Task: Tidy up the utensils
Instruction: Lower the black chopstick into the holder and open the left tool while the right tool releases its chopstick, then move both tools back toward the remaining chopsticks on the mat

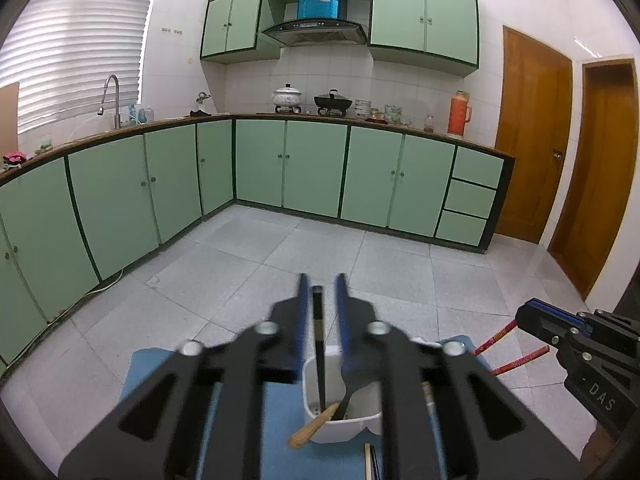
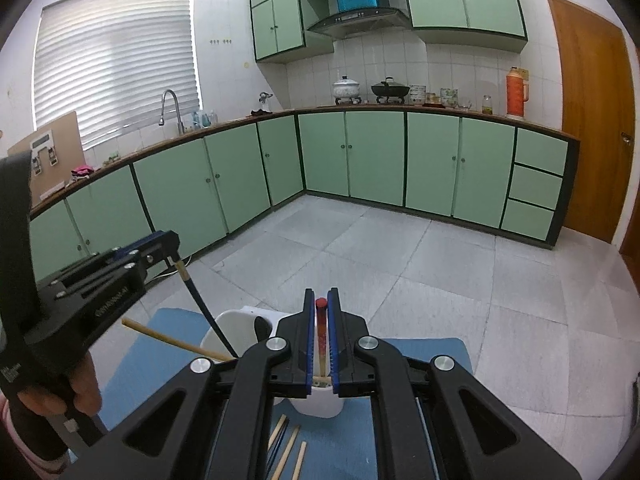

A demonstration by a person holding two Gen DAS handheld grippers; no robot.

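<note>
A white utensil holder (image 1: 340, 420) stands on a blue mat (image 1: 276, 432). It holds a wooden-handled utensil (image 1: 312, 426) and a black spoon (image 1: 354, 380). My left gripper (image 1: 320, 292) stands above the holder with a dark chopstick (image 1: 319, 344) between its fingers, the tip down in the holder. My right gripper (image 2: 321, 304) is shut on red chopsticks (image 2: 321, 332) above the holder (image 2: 320, 400). The red chopsticks also show in the left wrist view (image 1: 504, 344). The dark chopstick also shows in the right wrist view (image 2: 204, 312).
Loose wooden and dark chopsticks (image 2: 286, 448) lie on the mat (image 2: 168, 356) in front of the holder. Beyond the mat is grey tiled floor (image 2: 400, 264) and green kitchen cabinets (image 2: 376, 156). Wooden doors (image 1: 532, 140) stand at the right.
</note>
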